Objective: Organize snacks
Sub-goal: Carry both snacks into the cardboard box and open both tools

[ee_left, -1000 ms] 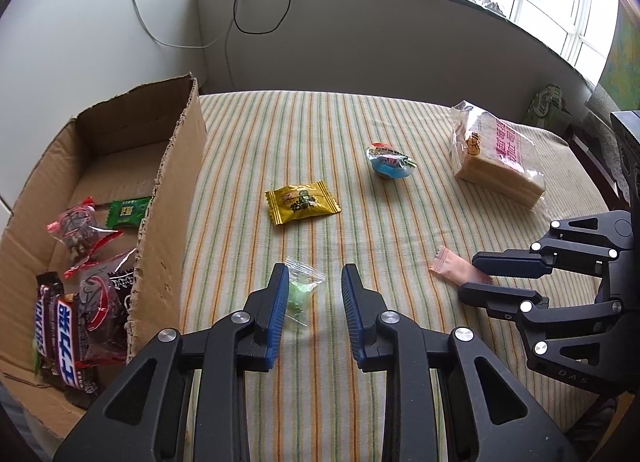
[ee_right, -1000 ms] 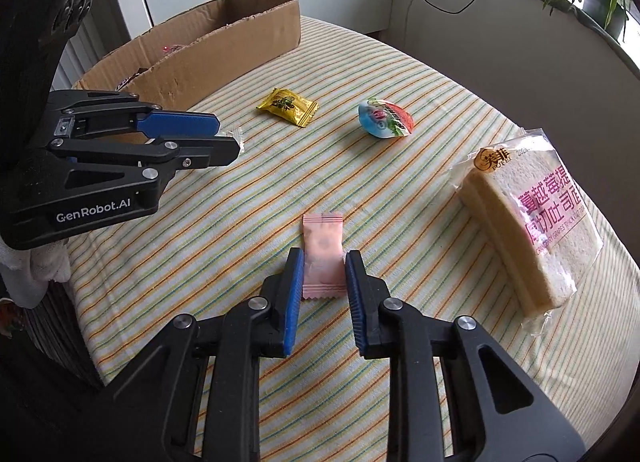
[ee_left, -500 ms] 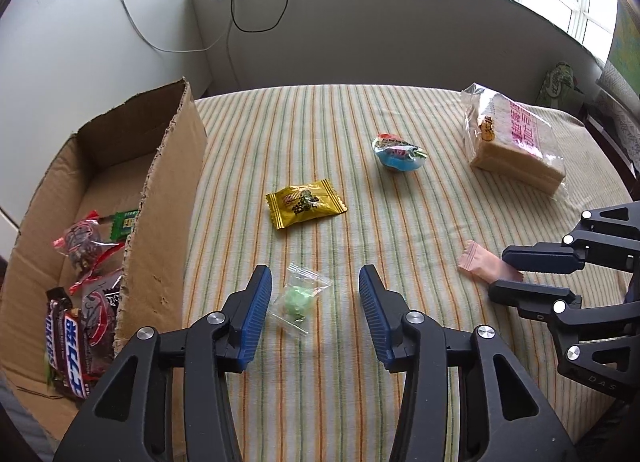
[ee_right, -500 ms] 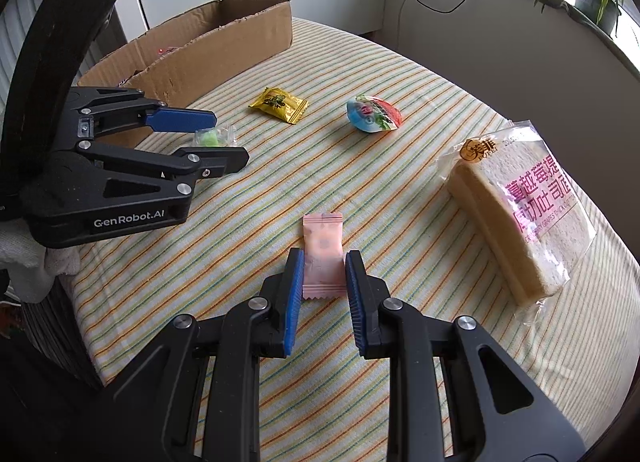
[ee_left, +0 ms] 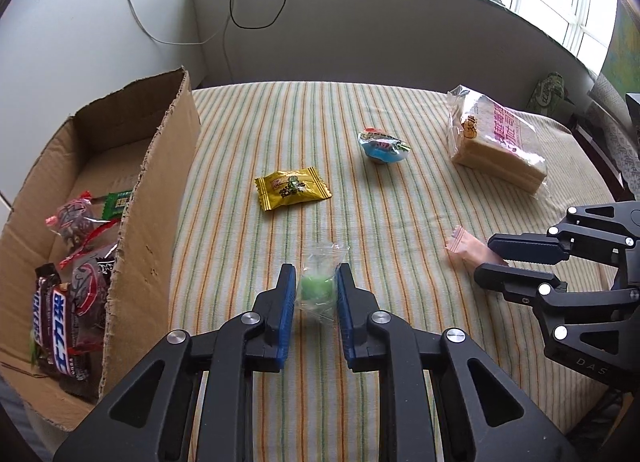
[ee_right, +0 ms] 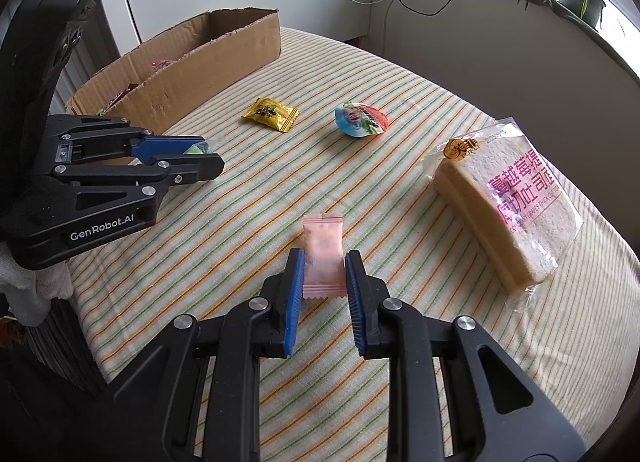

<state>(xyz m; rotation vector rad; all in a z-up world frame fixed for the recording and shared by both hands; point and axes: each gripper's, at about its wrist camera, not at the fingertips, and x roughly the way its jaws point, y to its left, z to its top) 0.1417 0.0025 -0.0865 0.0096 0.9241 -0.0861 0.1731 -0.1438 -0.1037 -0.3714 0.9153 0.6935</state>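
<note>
My left gripper (ee_left: 316,274) holds a clear-wrapped green candy (ee_left: 316,288) just above the striped tablecloth, its jaws closing tight with the blue pads pressing on the wrapper. The right wrist view shows the same left gripper (ee_right: 208,157) with the green candy (ee_right: 195,149) peeking out between its fingers. My right gripper (ee_right: 323,258) is shut on a pink sachet (ee_right: 322,242), whose far end sticks out beyond the tips. From the left wrist view, that right gripper (ee_left: 486,258) and pink sachet (ee_left: 460,246) sit at the right.
An open cardboard box (ee_left: 156,189) with several wrapped snacks stands at the left. On the cloth lie a yellow packet (ee_left: 292,191), a blue jelly cup (ee_left: 382,145) and a bagged bread loaf (ee_left: 496,141). A wall and windowsill with cables run behind the table.
The left gripper's jaws spread wide around the green candy, then closed on it. The right gripper kept its hold on the pink sachet and barely moved.
</note>
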